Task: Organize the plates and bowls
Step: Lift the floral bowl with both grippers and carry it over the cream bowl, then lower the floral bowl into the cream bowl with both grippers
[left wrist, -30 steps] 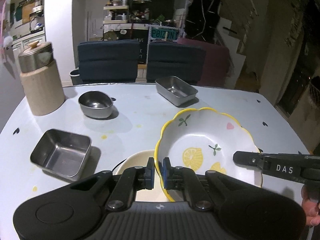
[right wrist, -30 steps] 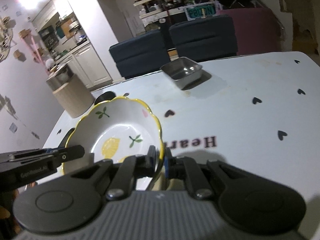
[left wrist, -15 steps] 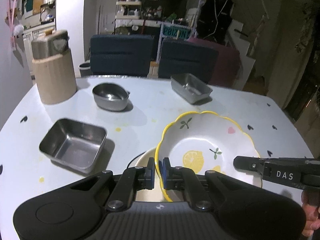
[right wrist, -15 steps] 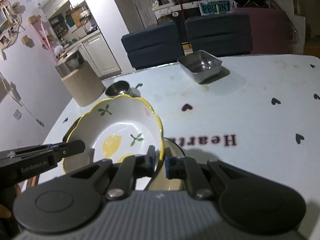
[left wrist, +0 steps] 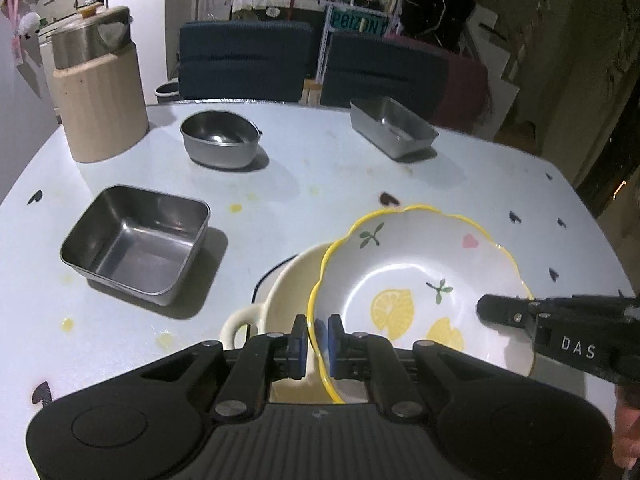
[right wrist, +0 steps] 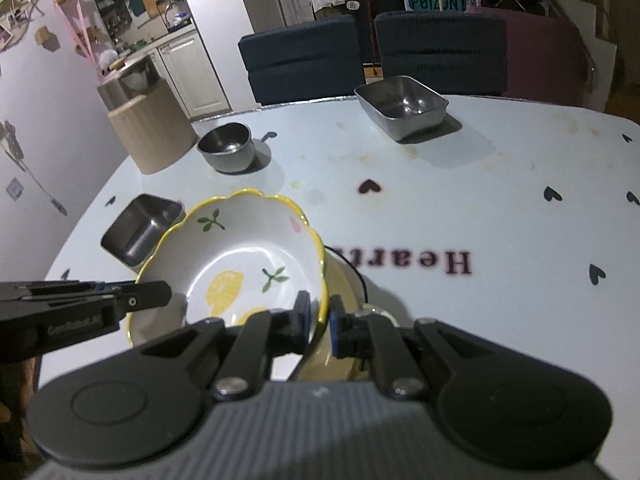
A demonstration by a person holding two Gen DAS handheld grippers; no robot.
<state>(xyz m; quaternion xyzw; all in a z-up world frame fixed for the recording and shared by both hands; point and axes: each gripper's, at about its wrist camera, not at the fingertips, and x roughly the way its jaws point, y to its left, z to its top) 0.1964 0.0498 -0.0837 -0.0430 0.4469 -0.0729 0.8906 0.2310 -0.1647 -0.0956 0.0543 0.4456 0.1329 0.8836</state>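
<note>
**Lemon bowl held at both rims over cream pot**

We note the lemon bowl (left wrist: 420, 276), white with a scalloped yellow rim, sitting tilted on or just above the cream pot (left wrist: 288, 292) at the near middle of the table (left wrist: 320, 172). Whether the bowl rests fully in the pot, we cannot tell. The pot's handle (left wrist: 236, 324) pokes out toward the left.

Left gripper (left wrist: 317, 346): jaws narrow, blue pads pinching the bowl's near-left rim; the jaws are opening slightly, with the rim between them. It points steeply down at the table. Right gripper (right wrist: 319, 322): jaws narrow, clamped on the opposite rim of the bowl, likewise angled down. In the left view the right gripper enters from the right edge, with part of a hand (left wrist: 626, 440) behind it.

Outward from the bowl: a square tin (left wrist: 136, 242) to the left, well apart from the pot; a round steel bowl (left wrist: 220, 144) beyond it; a rectangular tin (left wrist: 392, 126) at the far side; a beige canister (left wrist: 100, 92) with a metal lid at the far left corner. Two dark chairs (left wrist: 244, 64) stand behind the table.

Writing: "DAS" on the right gripper's finger in the left view; "GenRobot.AI" on the left gripper's in the right view; "Heart…" printed on the table, partly hidden; a teal sign (right wrist: 434, 0) in the background reading "POIZON".
</note>
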